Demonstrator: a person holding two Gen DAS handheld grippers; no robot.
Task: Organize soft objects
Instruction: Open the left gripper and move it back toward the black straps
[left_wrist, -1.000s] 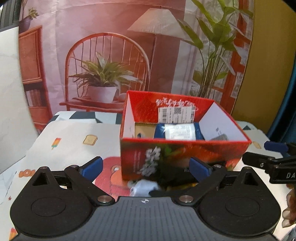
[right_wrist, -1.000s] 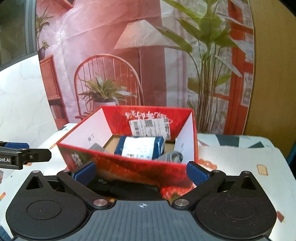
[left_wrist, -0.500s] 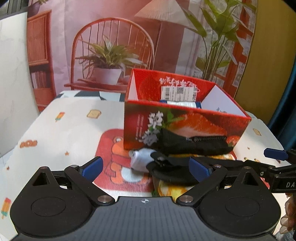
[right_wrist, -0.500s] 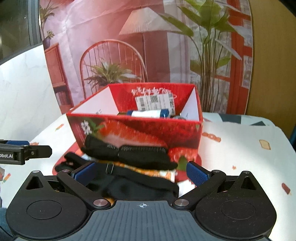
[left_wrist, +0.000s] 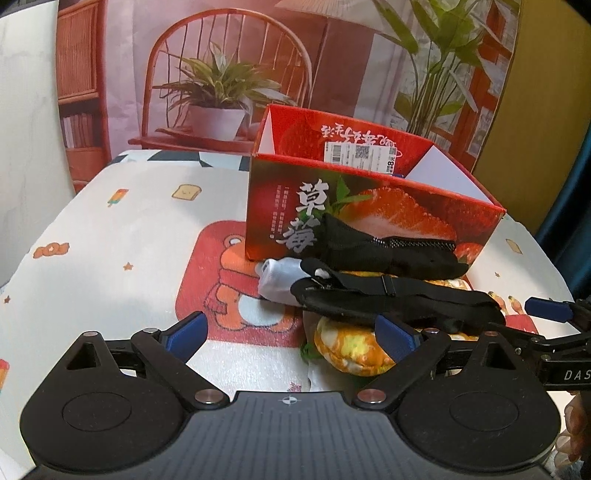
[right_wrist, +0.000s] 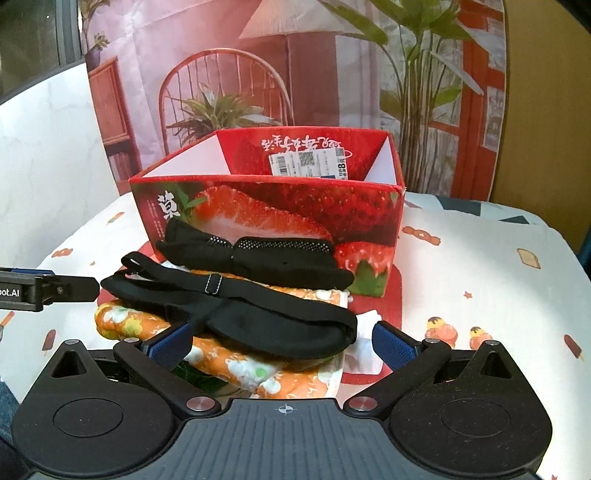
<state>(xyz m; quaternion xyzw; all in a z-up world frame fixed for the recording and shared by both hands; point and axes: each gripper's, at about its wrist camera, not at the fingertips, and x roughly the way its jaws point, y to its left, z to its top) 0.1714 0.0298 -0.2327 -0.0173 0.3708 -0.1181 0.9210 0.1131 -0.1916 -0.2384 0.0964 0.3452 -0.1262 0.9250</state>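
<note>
Table (left_wrist: 110, 229), covered by a printed cloth, spreads ahead of and beneath both tools. Red strawberry-print box (right_wrist: 273, 214), open-topped, stands straight ahead of the right gripper (right_wrist: 280, 345) and ahead and slightly right of the left gripper (left_wrist: 291, 332); from this low angle its inside is mostly hidden, apart from a blue edge below the label on the far wall, so what it already holds cannot be judged. Pile of soft objects lies on the cloth between the box's near wall and the tools: an orange floral pad (right_wrist: 236, 363) at the bottom, directly under and between the right gripper's blue fingertips (right_wrist: 391, 343); a black eye mask with strap (right_wrist: 258, 317) draped over it, just ahead of the right gripper; a second black mesh-edged piece (right_wrist: 266, 258) farther ahead, resting against the box front; and a small white item (left_wrist: 277, 277) at the pile's left end, ahead of the left gripper. Both grippers stand wide apart and hold nothing; the left hovers beside the pile's left end, the right over its near edge. As judged from this layout, the visible items all remain outside the box, so the sorting of this pile is yet to be done, and the eye mask appears the nearest candidate for the right tool.
</note>
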